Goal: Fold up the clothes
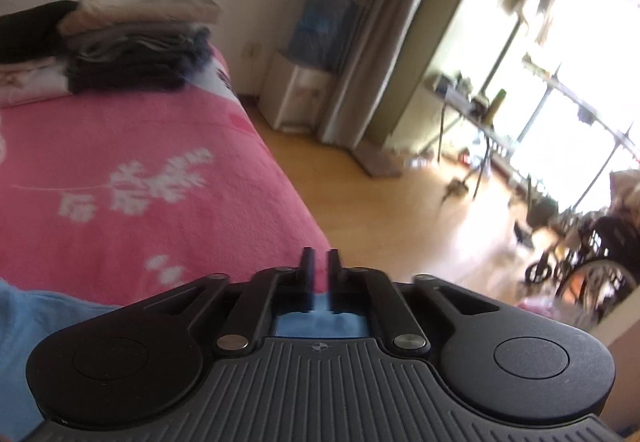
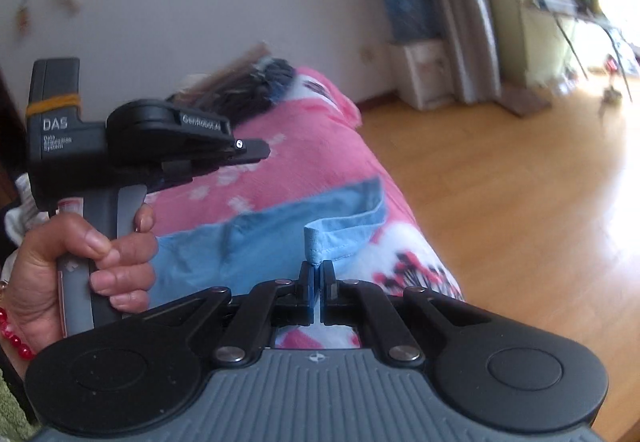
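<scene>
With the right gripper (image 2: 319,271) pinched tight on a corner of the blue garment (image 2: 256,242) lying on the near part of the pink bed (image 2: 304,158), and the left gripper (image 1: 320,262) jaws narrowly apart and empty, carry that corner across evenly, keeping the cloth taut.

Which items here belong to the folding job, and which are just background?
Job: light blue garment, its hem pinched in the right claw; left claw; stack of folded clothes.
Background: pink blanket, water dispenser, wheelchair, cluttered table.
</scene>
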A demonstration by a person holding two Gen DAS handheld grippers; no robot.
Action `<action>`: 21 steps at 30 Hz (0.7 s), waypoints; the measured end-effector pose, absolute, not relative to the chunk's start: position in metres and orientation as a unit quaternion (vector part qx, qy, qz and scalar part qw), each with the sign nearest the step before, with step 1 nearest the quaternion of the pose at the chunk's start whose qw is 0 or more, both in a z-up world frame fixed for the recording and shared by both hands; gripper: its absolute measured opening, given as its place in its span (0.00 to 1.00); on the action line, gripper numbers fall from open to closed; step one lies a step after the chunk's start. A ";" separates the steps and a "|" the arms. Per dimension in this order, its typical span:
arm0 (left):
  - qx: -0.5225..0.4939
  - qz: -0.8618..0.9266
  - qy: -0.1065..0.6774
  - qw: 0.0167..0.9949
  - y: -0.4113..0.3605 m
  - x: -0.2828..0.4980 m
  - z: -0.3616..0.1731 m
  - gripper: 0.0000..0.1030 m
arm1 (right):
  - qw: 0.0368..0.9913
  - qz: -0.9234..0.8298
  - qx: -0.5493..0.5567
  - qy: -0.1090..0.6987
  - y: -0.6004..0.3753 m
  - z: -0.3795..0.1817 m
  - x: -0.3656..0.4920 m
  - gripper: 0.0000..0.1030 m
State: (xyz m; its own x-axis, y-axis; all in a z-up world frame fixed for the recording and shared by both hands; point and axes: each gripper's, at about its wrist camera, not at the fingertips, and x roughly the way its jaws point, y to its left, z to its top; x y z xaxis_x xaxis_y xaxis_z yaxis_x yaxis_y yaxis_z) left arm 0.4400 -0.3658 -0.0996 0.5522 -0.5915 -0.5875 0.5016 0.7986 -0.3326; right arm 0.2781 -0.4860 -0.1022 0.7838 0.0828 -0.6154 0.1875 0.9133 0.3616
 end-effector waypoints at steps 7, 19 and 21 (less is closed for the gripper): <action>0.045 -0.313 0.420 0.851 -0.445 0.445 -0.127 0.36 | 0.909 -0.046 0.220 0.351 -0.492 -0.125 0.271 0.02; 0.059 -0.251 0.406 0.877 -0.442 0.445 -0.140 0.04 | 0.902 -0.054 0.242 0.353 -0.500 -0.138 0.267 0.02; 0.025 -0.244 0.396 0.885 -0.427 0.446 -0.131 0.03 | 0.903 -0.056 0.244 0.350 -0.502 -0.137 0.267 0.02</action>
